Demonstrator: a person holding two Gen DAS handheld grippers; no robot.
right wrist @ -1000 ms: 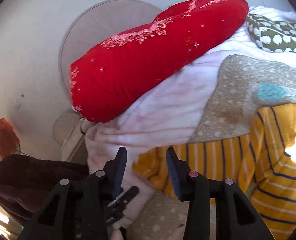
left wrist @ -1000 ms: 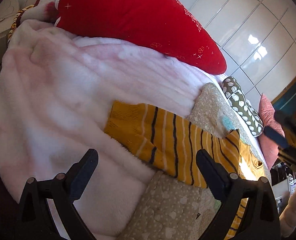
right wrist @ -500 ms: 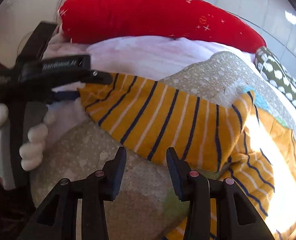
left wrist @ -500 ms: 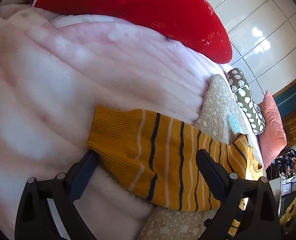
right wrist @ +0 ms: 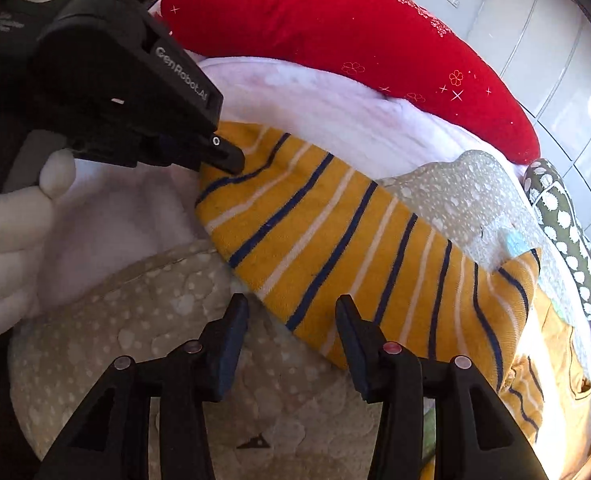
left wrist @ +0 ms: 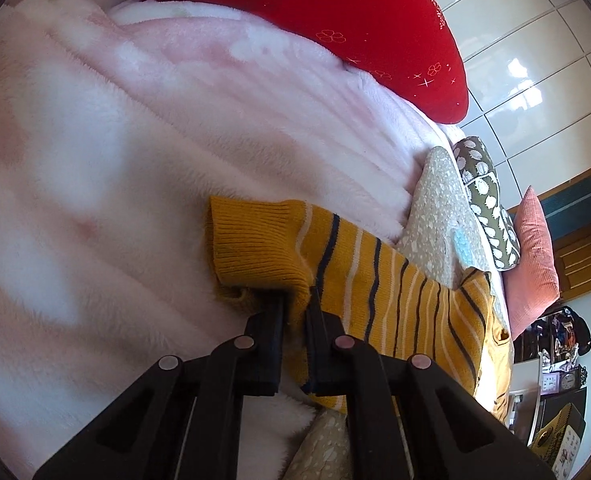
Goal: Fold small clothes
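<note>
A small mustard-yellow knit sweater (left wrist: 375, 280) with navy and white stripes lies across a pink fleece blanket (left wrist: 115, 160) and a beige dotted quilt (right wrist: 175, 340). My left gripper (left wrist: 295, 300) is shut on the ribbed cuff (left wrist: 255, 244) of the sweater's sleeve. In the right wrist view the sleeve (right wrist: 335, 232) stretches from upper left to lower right, with the left gripper (right wrist: 219, 152) pinching its cuff end. My right gripper (right wrist: 291, 320) is open and empty, its fingers straddling the sleeve's lower edge near the quilt.
A large red pillow (left wrist: 295, 12) lies behind the blanket. An olive patterned cushion (left wrist: 487, 200) and a salmon ribbed cushion (left wrist: 535, 256) lie at the right. White wall panels (left wrist: 535, 60) stand beyond. A white-gloved hand (right wrist: 3, 248) holds the left gripper.
My left gripper has closed on the sleeve cuff; it was open half a second ago. My right gripper has moved closer to the sleeve's lower edge.
</note>
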